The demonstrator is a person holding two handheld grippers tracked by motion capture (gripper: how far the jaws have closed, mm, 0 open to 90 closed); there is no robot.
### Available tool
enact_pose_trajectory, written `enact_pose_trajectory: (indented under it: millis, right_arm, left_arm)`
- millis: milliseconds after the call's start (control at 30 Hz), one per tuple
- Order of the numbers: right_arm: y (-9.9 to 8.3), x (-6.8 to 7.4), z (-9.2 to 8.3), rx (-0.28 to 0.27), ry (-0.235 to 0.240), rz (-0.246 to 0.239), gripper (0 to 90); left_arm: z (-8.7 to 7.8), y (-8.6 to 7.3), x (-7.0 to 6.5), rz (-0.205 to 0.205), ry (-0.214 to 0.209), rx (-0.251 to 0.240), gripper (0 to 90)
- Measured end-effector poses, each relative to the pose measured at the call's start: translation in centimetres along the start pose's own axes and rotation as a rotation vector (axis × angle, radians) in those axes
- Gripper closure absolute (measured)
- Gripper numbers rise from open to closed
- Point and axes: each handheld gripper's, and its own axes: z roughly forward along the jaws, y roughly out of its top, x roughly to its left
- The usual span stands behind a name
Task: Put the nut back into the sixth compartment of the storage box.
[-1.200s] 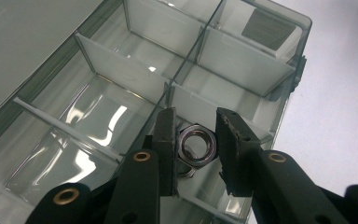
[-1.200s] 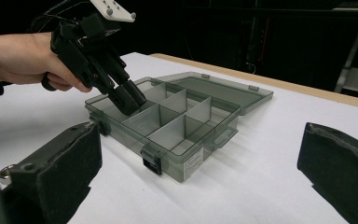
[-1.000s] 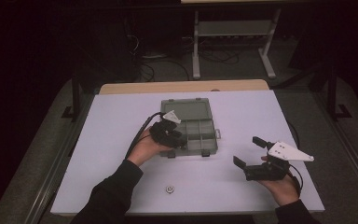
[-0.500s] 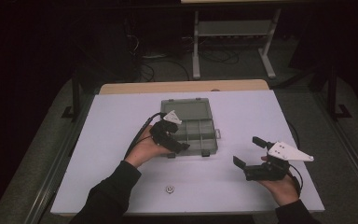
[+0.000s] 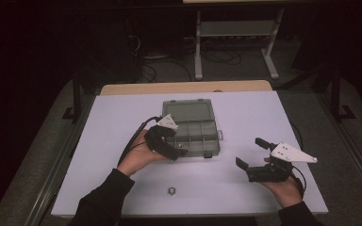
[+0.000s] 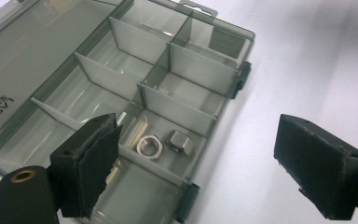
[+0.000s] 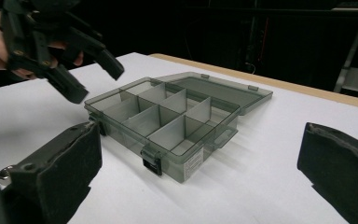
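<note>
- Box [image 5: 192,127] sits mid-counter [image 5: 264,117] with its lid flipped open toward the far side, dividers splitting it into little bins.
- Left tool [image 5: 166,142] hangs over the box's near-left corner, jaws spread wide and holding nothing. In the left gripper view the bin right under it has a hex nut [image 6: 150,146] and a chunkier metal bit [image 6: 181,141] in it, plus what might be a couple of small pins, hard to say through the glare.
- Right tool [image 5: 260,165] is parked off to the right near the counter edge, well apart from the box, jaws wide open and empty too.
- One small metal piece [image 5: 171,190] lies loose on the counter near the front, probably the next thing to sort.
- Tip if you're going for that one: come straight down, pinch across the flats, and drop it low into the bin so it doesn't bounce into a neighbour.
</note>
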Motion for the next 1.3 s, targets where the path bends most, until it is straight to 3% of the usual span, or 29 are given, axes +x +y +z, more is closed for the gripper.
enact_pose_trajectory:
  millis: [100,267,633,733,800,833,1000,1067,1233,1300]
  right_arm:
    - [0.0,0.0,0.0,0.000,-0.002,0.002,0.0]
    - [0.0,0.0,0.1,0.000,-0.002,0.001,0.0]
    - [0.0,0.0,0.0,-0.001,0.000,0.003,0.0]
    - [0.0,0.0,0.0,-0.001,0.000,0.003,0.0]
    - [0.0,0.0,0.0,-0.001,0.000,0.001,0.0]
    - [0.0,0.0,0.0,-0.001,0.000,0.002,0.0]
    - [0.0,0.0,0.0,0.000,-0.001,-0.001,0.0]
    - [0.0,0.0,0.0,-0.001,-0.002,0.001,0.0]
    - [0.0,0.0,0.0,0.000,-0.002,0.001,0.0]
    - [0.0,0.0,0.0,0.000,-0.002,-0.001,0.0]
  left_arm:
    - [-0.5,-0.3,-0.4,0.011,0.004,-0.007,13.5]
    - [-0.8,-1.4,-1.3,-0.011,-0.009,-0.022,13.4]
    - [-1.8,-3.6,-2.5,-0.004,-0.015,-0.004,13.5]
    - [-2.2,-4.3,-3.0,-0.022,-0.016,-0.011,13.5]
    - [-2.5,-4.7,-3.2,-0.007,-0.012,-0.002,13.5]
    - [-2.6,-5.0,-3.4,-0.022,-0.013,-0.008,13.6]
    - [-2.8,-5.9,-4.1,-0.012,-0.017,0.003,13.7]
    - [-2.7,-6.3,-4.5,-0.030,-0.020,-0.007,13.7]
    - [-2.3,-6.9,-5.3,-0.021,-0.044,0.017,15.1]
    - [-2.0,-7.1,-5.6,0.007,-0.049,0.038,16.0]
